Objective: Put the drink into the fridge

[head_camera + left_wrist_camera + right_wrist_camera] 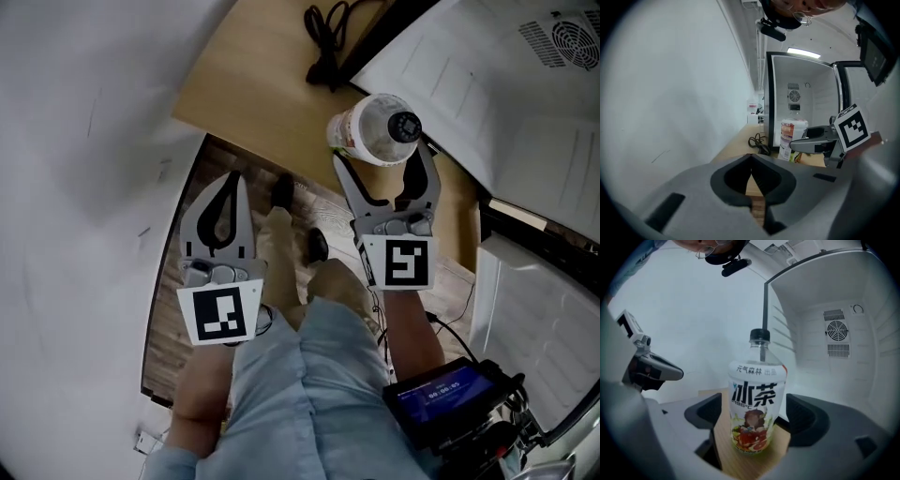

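The drink is a clear bottle (pixel 373 131) with a black cap and a white label with red fruit. It stands upright on the wooden table (pixel 253 89) in front of the open white fridge (pixel 834 333). My right gripper (pixel 384 161) is open around the bottle (pixel 757 401), with a gap showing between each jaw and the bottle's sides. My left gripper (pixel 234 178) is shut and empty, held to the left over the wood floor, off the table's edge. In the left gripper view the bottle (pixel 792 133) appears ahead to the right, before the fridge (pixel 806 89).
A black cable (pixel 328 37) lies coiled on the table left of the fridge. A white wall (pixel 84 141) runs along the left. The fridge door (pixel 534 309) hangs open at the right. The fridge's back wall carries a fan grille (pixel 836 331). The person's legs and shoes are below.
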Action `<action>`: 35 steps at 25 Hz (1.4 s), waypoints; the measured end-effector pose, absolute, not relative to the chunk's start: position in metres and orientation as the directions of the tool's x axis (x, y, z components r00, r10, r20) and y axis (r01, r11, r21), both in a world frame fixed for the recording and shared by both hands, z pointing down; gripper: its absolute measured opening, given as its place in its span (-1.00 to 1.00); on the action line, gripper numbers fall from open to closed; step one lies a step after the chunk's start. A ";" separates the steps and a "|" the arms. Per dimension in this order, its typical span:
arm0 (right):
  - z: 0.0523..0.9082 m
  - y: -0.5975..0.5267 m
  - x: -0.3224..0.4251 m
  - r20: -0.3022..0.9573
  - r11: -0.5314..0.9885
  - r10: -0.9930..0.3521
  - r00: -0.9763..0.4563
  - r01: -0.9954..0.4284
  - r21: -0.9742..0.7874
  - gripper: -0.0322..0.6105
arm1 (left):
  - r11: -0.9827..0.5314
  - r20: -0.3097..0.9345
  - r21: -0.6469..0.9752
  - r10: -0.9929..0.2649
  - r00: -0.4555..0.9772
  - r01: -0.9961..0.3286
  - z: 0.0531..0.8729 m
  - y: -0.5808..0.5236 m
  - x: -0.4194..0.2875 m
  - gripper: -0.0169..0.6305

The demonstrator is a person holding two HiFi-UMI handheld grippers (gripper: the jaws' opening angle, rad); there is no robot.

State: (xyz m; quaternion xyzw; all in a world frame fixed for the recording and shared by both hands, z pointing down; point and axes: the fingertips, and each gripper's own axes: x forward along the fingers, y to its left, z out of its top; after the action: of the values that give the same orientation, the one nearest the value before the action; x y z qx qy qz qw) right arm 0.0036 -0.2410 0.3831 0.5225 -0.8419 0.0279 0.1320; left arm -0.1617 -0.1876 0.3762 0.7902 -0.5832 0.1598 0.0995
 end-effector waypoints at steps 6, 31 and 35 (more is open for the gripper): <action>0.417 -0.254 0.003 0.291 0.449 -0.865 -0.409 -0.889 0.083 0.44 | -0.314 0.391 -0.003 -0.874 0.288 -0.949 0.405 -0.204 -0.166 -0.92; 0.382 -0.272 0.033 0.257 0.359 -0.907 -0.334 -0.932 0.053 0.32 | -0.424 0.326 0.001 -0.856 0.401 -0.906 0.379 -0.257 -0.132 -0.92; 0.371 -0.280 0.045 0.241 0.330 -0.921 -0.306 -0.942 0.066 0.32 | -0.446 0.310 0.009 -0.850 0.427 -0.895 0.375 -0.262 -0.123 -0.92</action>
State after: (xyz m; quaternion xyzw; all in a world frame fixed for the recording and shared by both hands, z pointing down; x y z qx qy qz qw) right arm 0.0449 -0.2795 0.3710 0.5772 -0.8068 0.0434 0.1182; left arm -0.1226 -0.2617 0.3754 0.8401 -0.5192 0.1309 0.0864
